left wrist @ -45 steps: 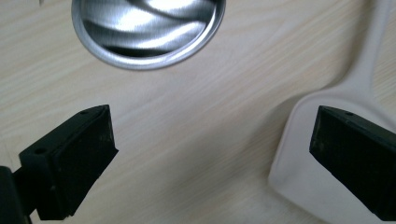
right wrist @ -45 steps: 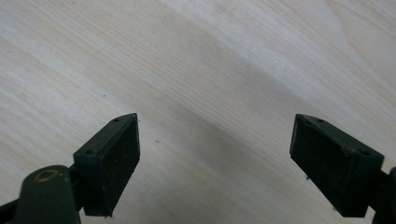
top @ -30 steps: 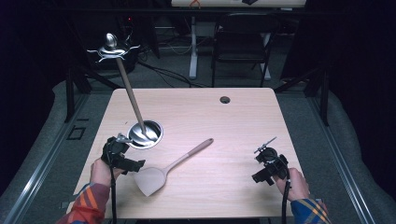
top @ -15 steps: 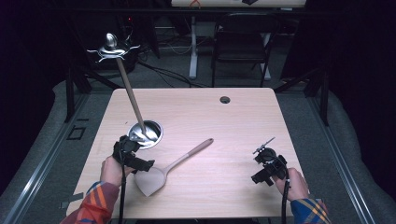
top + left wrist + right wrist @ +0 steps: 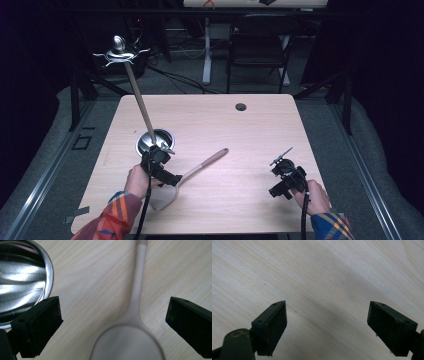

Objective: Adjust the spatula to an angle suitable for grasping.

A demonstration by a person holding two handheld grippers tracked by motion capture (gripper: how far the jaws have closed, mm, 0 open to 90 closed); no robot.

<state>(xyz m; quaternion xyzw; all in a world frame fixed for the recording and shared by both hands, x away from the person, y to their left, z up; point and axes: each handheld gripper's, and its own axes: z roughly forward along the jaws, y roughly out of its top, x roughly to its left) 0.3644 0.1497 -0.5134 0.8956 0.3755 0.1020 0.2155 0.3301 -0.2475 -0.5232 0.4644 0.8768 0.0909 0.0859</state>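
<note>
While the steel bowl point(image 5: 22, 282) sits empty, the left gripper's point(image 5: 112, 322) wide jaws straddle the spatula point(image 5: 135, 315).

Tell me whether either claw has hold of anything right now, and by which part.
Nothing is held. The left claw is open, its jaws straddling the neck of the beige long-handled spatula without touching it. The right claw is open over bare wooden table.

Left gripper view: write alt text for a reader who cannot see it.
The left gripper hovers with its two black jaws wide open on either side of a pale beige spatula lying on a light wooden table; the handle runs up out of the picture. The rim of a shiny metal bowl shows at upper left.
</note>
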